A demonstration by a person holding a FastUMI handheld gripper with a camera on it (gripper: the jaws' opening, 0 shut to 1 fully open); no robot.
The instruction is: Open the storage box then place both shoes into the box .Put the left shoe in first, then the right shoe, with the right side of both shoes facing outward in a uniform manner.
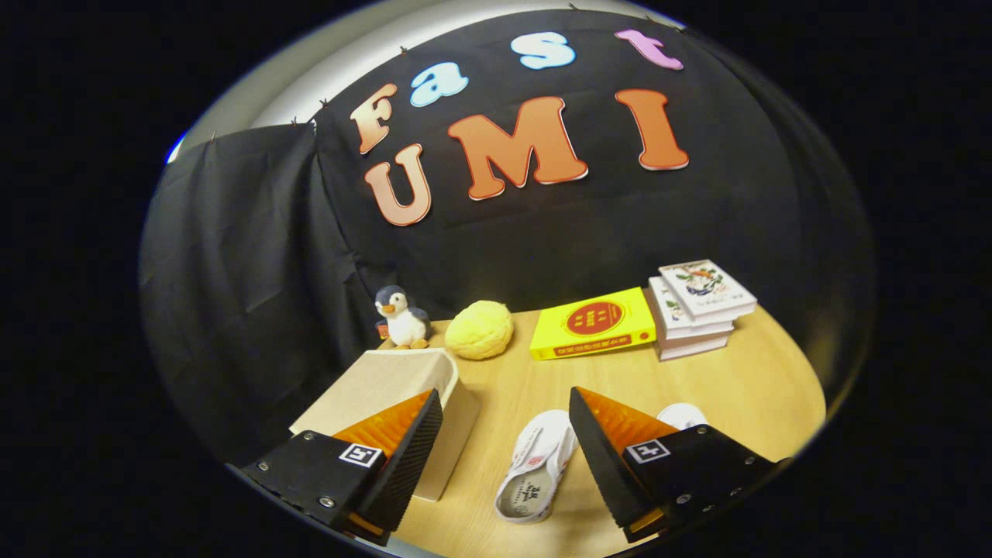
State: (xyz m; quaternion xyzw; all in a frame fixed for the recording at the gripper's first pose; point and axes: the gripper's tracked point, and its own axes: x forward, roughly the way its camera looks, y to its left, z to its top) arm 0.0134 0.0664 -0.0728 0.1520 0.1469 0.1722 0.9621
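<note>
Nothing of the task looks done yet: the storage box (403,387) sits on the left of the table (744,387) with its lid shut, and both shoes lie outside it. The tool (504,434) hangs open and empty — one white shoe (539,465) between its fingers, the other shoe (682,415) half hidden behind the right finger. Opening the box comes first, I judge — then left shoe, then right.

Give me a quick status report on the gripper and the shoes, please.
Gripper open, holding nothing. Storage box lid shut. One white shoe between the fingers, second shoe behind one finger. Nothing in the way.
</note>
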